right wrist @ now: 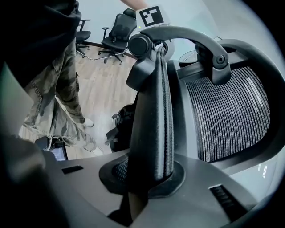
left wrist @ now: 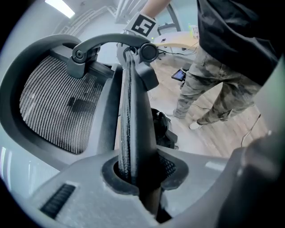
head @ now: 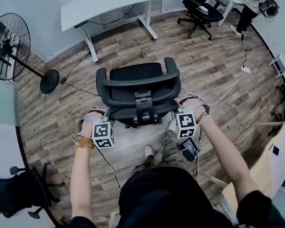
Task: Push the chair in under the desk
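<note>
Wide view first: the wood floor point(head: 218, 76) fills the room, and at the far end stands the white desk point(head: 110, 3), with open space beneath its top. The black chair point(head: 135, 75) sits in the middle of the floor, well apart from that desk, its seat facing the desk and its back toward the person holding the grippers. It is not under the desk yet.

Off to the left there is a big standing fan point(head: 4, 45) on a round base. Up in the far right corner a second office chair point(head: 200, 7) is parked by another table, and a person point(head: 251, 3) stands beside it. A white cable point(head: 228, 88) snakes over the boards on the right.

Now the grip. The left gripper point(left wrist: 138, 171) is pinched onto the left edge of the chair's back, and its own view shows that dark padded rim running straight up from between the jaws, with the mesh panel point(left wrist: 58, 107) to one side. The right gripper point(right wrist: 149, 173) mirrors it, clamped on the right edge of the back, mesh point(right wrist: 227, 116) beside it. Both jaws are pressed onto the rim, nothing loose.

Small details: a beaded bracelet point(head: 83, 142) is on the left wrist, and a little lit screen point(head: 189, 148) hangs near the right forearm.
</note>
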### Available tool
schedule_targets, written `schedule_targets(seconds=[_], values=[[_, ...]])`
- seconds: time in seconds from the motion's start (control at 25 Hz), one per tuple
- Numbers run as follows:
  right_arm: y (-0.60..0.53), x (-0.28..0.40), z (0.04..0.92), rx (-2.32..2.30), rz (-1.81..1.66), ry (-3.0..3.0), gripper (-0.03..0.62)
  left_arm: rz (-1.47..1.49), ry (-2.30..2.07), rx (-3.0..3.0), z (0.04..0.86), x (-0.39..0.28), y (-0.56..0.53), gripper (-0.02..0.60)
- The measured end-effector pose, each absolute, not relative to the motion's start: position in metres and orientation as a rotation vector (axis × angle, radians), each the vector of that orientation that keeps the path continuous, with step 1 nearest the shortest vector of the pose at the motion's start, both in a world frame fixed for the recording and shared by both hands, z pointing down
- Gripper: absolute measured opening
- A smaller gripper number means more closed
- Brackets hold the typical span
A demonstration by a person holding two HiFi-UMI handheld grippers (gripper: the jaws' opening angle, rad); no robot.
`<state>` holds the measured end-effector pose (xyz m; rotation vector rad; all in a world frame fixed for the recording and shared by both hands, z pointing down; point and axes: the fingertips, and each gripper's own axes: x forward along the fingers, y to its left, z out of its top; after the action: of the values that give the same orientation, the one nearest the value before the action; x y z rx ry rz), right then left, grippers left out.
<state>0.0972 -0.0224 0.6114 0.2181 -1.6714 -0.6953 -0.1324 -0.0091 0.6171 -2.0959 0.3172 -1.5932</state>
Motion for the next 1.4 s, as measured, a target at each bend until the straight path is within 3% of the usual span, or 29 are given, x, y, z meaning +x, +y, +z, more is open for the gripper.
schedule_targets(seconds=[1.4], values=[[-0.049,0.031,0.618,0.192,-0.659,-1.652,0.038,-1.693,0.274,-2.180,0.627,-0.202,-0.032,0.069]])
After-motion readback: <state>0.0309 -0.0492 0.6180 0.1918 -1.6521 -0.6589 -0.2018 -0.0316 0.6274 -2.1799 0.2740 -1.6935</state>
